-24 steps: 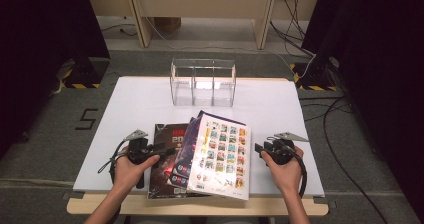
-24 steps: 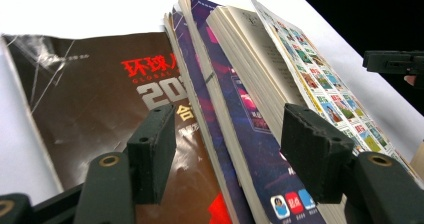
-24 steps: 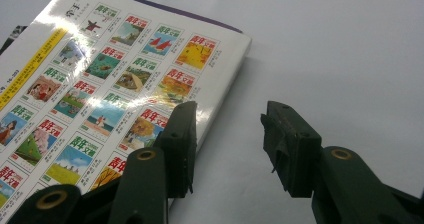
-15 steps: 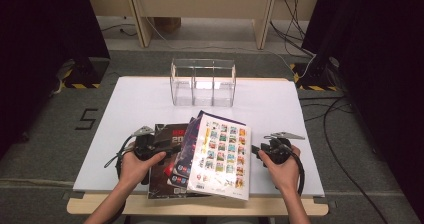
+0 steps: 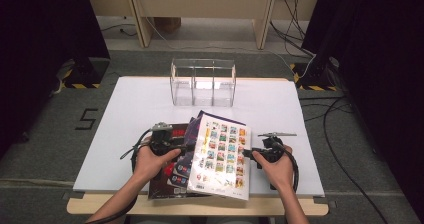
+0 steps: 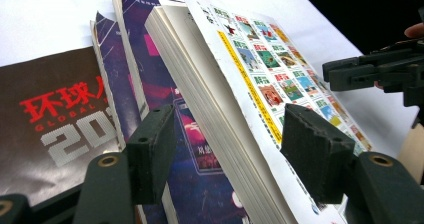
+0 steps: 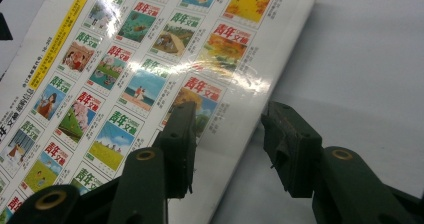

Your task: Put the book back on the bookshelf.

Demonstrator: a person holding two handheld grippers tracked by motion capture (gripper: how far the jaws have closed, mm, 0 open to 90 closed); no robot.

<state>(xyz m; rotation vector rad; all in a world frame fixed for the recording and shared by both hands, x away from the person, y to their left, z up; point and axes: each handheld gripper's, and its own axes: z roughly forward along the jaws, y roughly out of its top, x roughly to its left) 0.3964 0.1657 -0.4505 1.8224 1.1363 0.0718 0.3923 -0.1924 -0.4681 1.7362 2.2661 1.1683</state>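
White tabletop (image 5: 140,109) fills the middle of the high view, ringed by grey floor and dark curtains, with a clear plastic three-bay organiser (image 5: 202,82) at the upper centre of the board.

Against the earlier frames, the left gripper (image 5: 172,145) has slid rightward from the bare board onto the stack of magazines and now sits over their left edge. The right gripper (image 5: 252,154) has crept leftward to the right edge of the top magazine. The stack itself lies as it did.

Three magazines lie fanned in the lower centre of the high view. On top is a glossy white-backed magazine (image 5: 220,156), a flat rectangle printed with a grid of small coloured cover pictures; light glares off its sheen in the right gripper view. Beneath it is a purple magazine (image 6: 165,84), and at the bottom a dark one with red characters (image 6: 55,119). The top magazine's cream page block shows thick and ridged in the left gripper view.

Both pairs of tongs stand apart, clamped on nothing. In the left gripper view the top magazine's page edge runs up between the two black, rough-padded jaws. In the right gripper view one jaw hangs over the glossy cover and the other over the bare table, straddling the magazine's edge.
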